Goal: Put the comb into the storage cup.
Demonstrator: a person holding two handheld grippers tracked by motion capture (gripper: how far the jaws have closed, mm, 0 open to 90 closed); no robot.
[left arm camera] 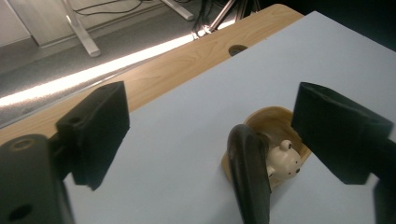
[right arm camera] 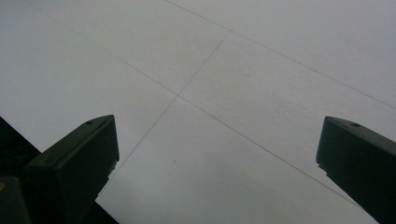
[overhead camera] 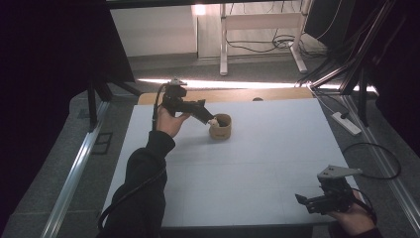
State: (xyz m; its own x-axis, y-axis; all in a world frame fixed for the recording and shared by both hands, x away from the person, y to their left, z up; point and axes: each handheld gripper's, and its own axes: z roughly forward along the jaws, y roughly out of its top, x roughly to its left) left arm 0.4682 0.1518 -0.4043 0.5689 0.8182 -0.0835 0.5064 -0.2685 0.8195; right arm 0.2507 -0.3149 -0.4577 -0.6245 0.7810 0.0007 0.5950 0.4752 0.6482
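A small wooden cup (overhead camera: 221,127) stands on the pale table (overhead camera: 257,163) toward its far middle. In the left gripper view the cup (left arm camera: 273,122) has a dark handle (left arm camera: 250,177), and a cream bear figurine (left arm camera: 283,159) sits inside it. My left gripper (overhead camera: 210,119) reaches down to the cup's left rim. Its jaws stand wide apart in its own view (left arm camera: 219,133), with nothing between the pads and the cup just beyond them. My right gripper (overhead camera: 303,201) rests low at the table's near right corner, open over bare table (right arm camera: 217,154).
A wooden strip (overhead camera: 223,95) with a round hole (left arm camera: 237,49) runs along the table's far edge. Beyond it are grey floor, desk legs and cables (overhead camera: 277,42). A power strip (overhead camera: 346,123) lies on the floor to the right. Metal rails (overhead camera: 74,168) flank the table.
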